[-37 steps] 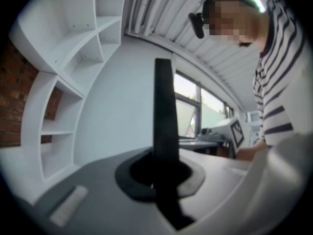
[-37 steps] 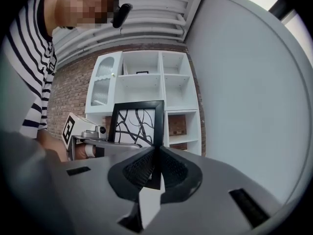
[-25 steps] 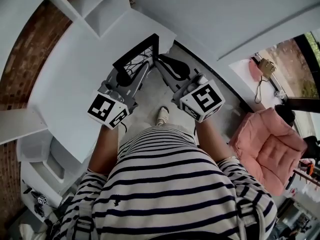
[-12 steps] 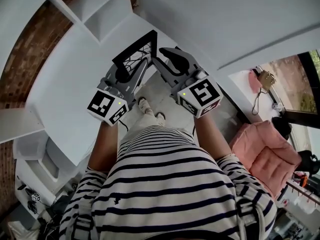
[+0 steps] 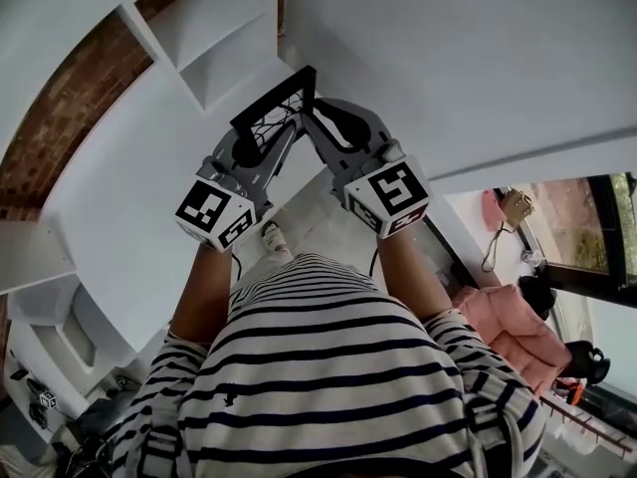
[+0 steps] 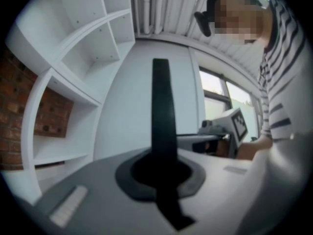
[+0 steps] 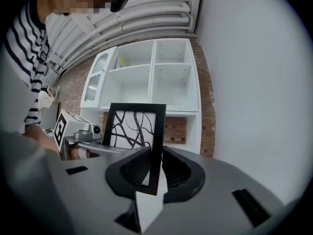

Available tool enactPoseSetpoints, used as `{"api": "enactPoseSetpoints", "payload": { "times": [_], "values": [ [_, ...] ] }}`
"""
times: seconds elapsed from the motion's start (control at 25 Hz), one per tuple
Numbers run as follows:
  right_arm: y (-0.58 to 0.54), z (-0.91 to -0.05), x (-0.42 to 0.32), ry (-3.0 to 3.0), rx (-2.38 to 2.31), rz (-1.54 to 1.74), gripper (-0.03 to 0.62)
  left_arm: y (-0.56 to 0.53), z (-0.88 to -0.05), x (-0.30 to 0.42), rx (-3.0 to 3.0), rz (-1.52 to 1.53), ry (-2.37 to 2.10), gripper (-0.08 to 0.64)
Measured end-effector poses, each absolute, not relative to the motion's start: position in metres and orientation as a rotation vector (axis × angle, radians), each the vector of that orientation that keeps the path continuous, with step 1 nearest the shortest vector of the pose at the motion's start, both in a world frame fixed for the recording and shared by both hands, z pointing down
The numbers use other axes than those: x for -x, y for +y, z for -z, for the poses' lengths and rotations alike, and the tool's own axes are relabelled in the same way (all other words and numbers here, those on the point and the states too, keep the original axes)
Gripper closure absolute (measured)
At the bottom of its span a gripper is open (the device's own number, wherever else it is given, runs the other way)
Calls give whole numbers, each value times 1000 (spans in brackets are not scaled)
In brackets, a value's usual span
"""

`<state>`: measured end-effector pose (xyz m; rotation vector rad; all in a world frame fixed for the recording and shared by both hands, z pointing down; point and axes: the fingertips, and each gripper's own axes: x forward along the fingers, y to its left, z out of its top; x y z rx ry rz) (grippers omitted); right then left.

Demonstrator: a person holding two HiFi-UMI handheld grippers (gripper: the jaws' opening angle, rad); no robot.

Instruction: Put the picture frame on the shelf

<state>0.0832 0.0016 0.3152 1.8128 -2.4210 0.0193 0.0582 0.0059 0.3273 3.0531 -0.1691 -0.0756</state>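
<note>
The picture frame is black, with a white picture crossed by black curved lines, and it is held up in the air between both grippers. My left gripper is shut on its left side; in the left gripper view the frame shows edge-on as a dark bar rising from the jaws of the left gripper. My right gripper is shut on its right edge, and the right gripper view shows the frame upright in the right gripper. The white cubby shelf stands ahead.
The shelf's open compartments stand against a red brick wall. A tall white panel runs along the right. A pink armchair sits at the lower right. The person's shoe is on the floor below the grippers.
Both grippers have carried the frame forward toward the shelf. The shelf compartments now sit closer above the frame, and the pink armchair has slid back to the lower right.
</note>
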Motion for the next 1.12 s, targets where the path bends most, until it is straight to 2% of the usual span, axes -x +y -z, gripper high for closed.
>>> {"api": "enactPoseSetpoints", "payload": {
  "times": [0.56, 1.12],
  "values": [
    [-94, -316, -77, -2601, -1635, -30, 529, -83, -328, -53, -3082, 77, -332, 540],
    [-199, -312, -94, -2828, -1305, -15, 532, -185, -326, -72, -3020, 39, -835, 540]
  ]
}}
